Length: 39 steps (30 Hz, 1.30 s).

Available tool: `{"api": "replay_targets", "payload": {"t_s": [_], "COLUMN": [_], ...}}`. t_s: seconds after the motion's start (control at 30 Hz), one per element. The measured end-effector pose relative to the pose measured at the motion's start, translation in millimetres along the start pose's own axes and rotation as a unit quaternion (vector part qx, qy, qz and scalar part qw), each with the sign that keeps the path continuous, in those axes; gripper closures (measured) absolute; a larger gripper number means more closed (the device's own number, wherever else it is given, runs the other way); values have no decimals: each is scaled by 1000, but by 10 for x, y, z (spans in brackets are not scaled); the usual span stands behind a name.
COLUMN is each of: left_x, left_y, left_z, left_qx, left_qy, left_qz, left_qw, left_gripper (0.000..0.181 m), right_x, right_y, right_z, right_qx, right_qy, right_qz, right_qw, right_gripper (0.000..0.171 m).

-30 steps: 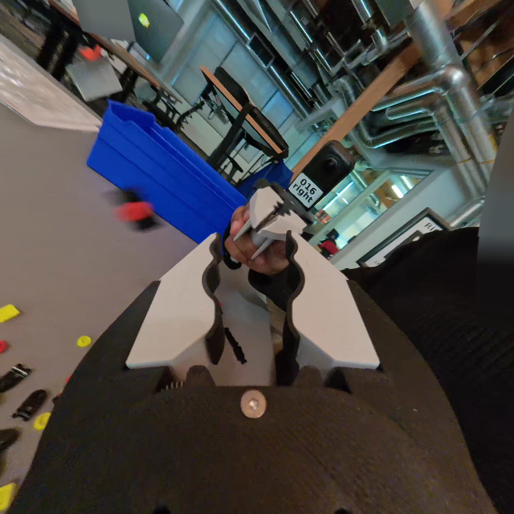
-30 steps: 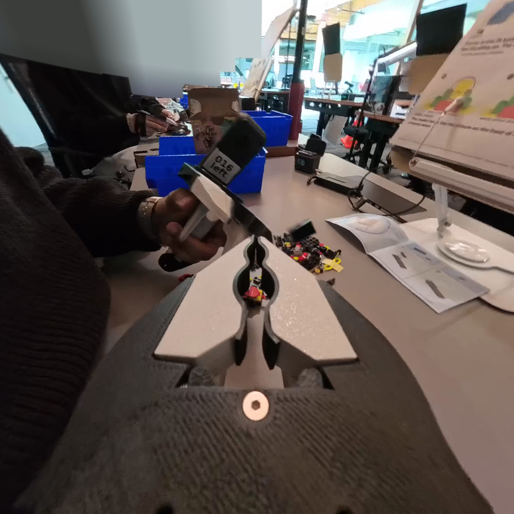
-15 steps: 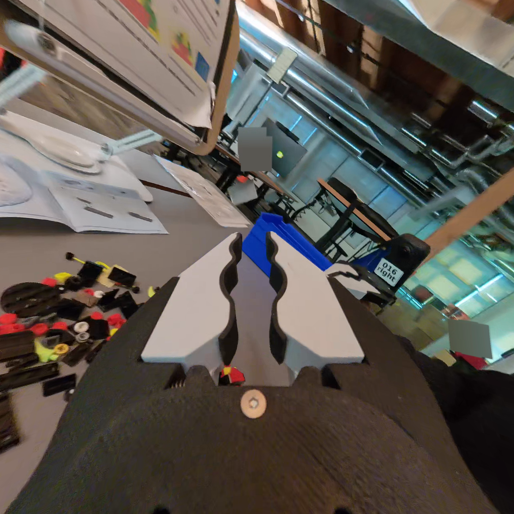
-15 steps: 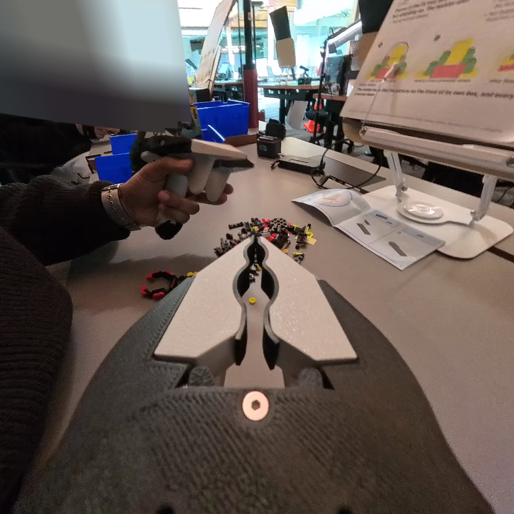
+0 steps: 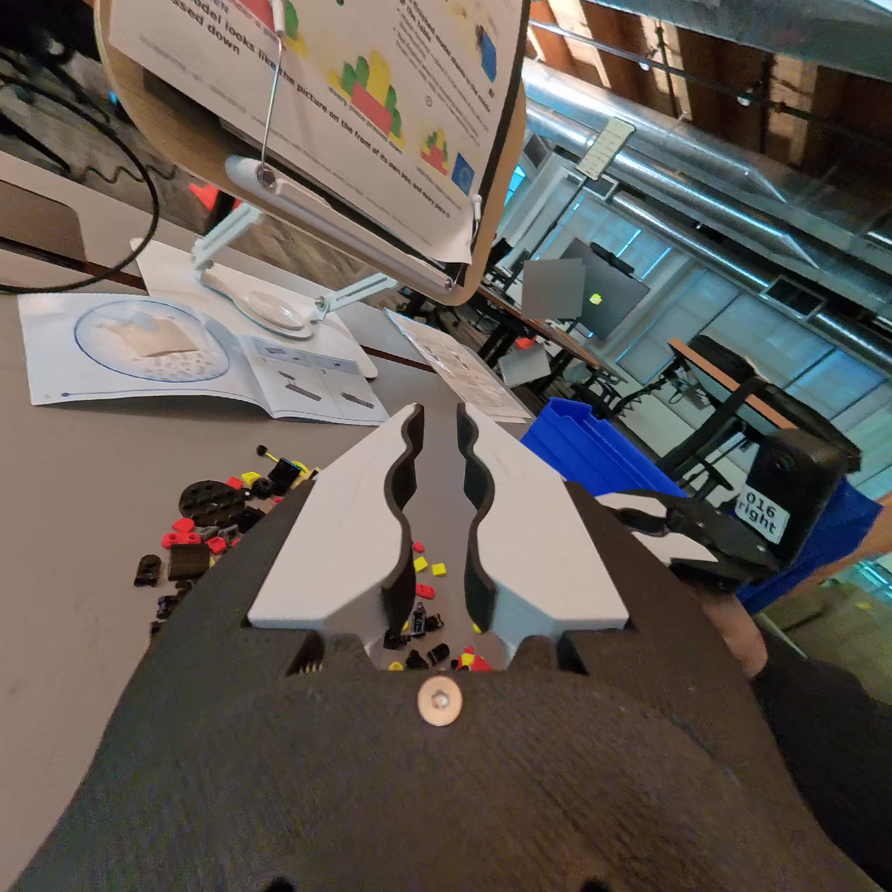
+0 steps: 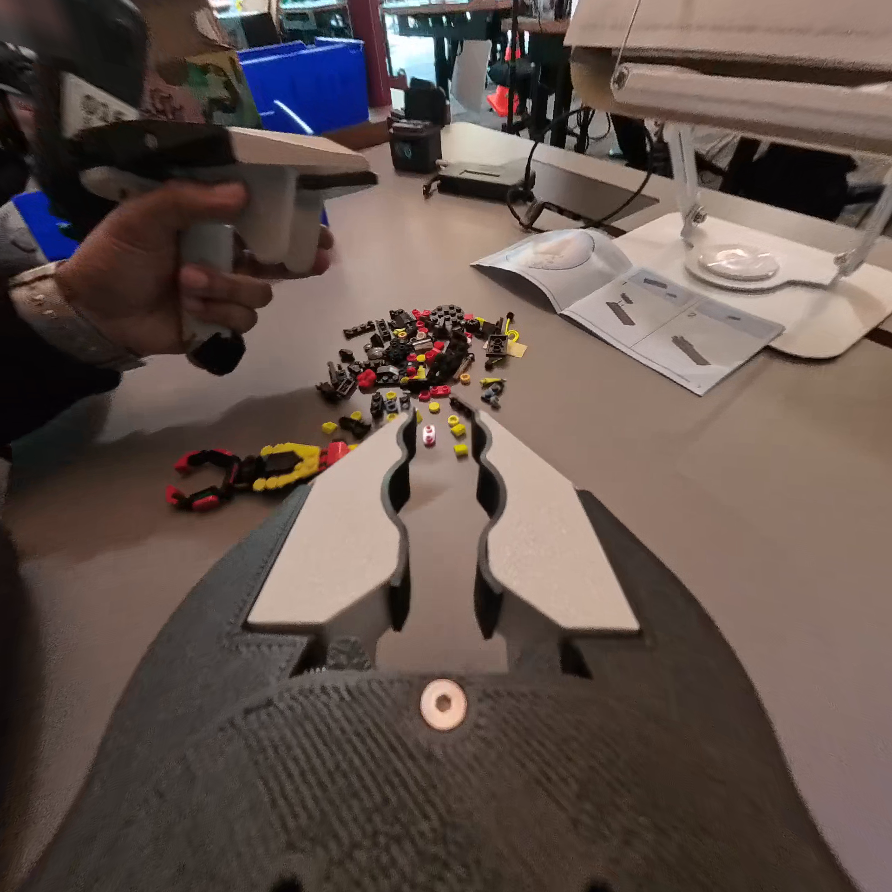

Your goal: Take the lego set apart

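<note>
My left tool [image 5: 440, 425] and right tool [image 6: 443, 425] both gape empty above the counter [image 6: 627, 482]; loose bricks [image 6: 420, 352] lie beside a half-built piece [image 6: 251, 470]

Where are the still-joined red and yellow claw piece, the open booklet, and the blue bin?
claw piece [image 6: 251, 470], right wrist view, yellow middle section.
booklet [image 5: 145, 347], left wrist view, left page.
blue bin [image 5: 589, 453], left wrist view, side wall.

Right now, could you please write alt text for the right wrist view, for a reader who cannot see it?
The open right gripper hangs empty over a grey table, pointing at a pile of loose lego pieces. A still-joined red, yellow and black lego section lies left of it; the left gripper, in a hand, hovers beyond.
</note>
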<state>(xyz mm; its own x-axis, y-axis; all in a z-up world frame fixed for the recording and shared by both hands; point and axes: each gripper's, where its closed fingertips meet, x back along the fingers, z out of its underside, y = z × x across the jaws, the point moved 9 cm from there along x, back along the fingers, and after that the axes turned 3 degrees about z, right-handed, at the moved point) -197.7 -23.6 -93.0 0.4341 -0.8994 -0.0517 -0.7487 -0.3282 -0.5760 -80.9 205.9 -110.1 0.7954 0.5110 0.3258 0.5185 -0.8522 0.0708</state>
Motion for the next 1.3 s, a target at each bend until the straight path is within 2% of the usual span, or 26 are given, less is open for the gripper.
{"api": "replay_targets", "payload": {"t_s": [0.17, 0.27, 0.37, 0.4, 0.47, 0.5, 0.63, 0.73, 0.83, 0.9, 1.0, 1.07, 1.1, 1.13, 1.2, 1.3], "left_x": [-1, 37, 65, 72, 81, 80, 52, -4, -102, -132, -149, -155, -153, -149, -159, -209], "left_y": [-30, 19, 101, 125, 158, 170, 176, 120, -88, -312, -472, -541, -587, -656, -810, -980], "left_z": [13, -27, -53, -60, -69, -68, -22, 50, 149, 198, 290, 358, 413, 492, 693, 938], "left_qx": [-12, -6, 5, 12, 27, 34, 52, 54, 52, 48, 30, -16, -51, -92, -175, -274], "left_qy": [12, 1, 7, 7, 4, 4, 23, 55, 93, 108, 130, 162, 191, 229, 294, 318], "left_qz": [0, -7, -11, -10, -7, -6, 3, 25, 117, 218, 271, 278, 278, 282, 274, 241], "left_qw": [1000, 1000, 1000, 1000, 1000, 999, 998, 997, 987, 969, 953, 947, 940, 927, 899, 875], "left_gripper": [170, 170, 170, 170, 170, 170, 169, 168, 159, 158, 156, 151, 153, 153, 141, 132], "right_x": [-791, -1328, -1653, -1698, -1711, -1692, -1407, -999, -505, -176, 235, 458, 538, 600, 693, 749], "right_y": [-181, -319, -376, -380, -370, -357, -339, -216, 19, 153, 297, 338, 350, 355, 328, 206], "right_z": [-144, -143, -64, -59, -69, -83, -208, -308, -336, -296, -59, 142, 194, 193, 158, 201], "right_qx": [-24, -19, -4, 1, 5, 0, -32, -68, -181, -220, -129, -80, -80, -94, -119, -196], "right_qy": [79, 148, 198, 197, 194, 189, 133, 74, 39, 29, 59, 77, 87, 92, 64, 13], "right_qz": [-14, -17, -3, 3, 3, -3, -13, -65, -154, -144, -57, -16, -25, -52, -103, -147], "right_qw": [996, 989, 980, 980, 981, 982, 990, 993, 971, 964, 988, 994, 993, 990, 985, 969], "right_gripper": [134, 132, 130, 134, 156, 156, 156, 156, 156, 156, 156, 156, 156, 156, 156, 156]}}
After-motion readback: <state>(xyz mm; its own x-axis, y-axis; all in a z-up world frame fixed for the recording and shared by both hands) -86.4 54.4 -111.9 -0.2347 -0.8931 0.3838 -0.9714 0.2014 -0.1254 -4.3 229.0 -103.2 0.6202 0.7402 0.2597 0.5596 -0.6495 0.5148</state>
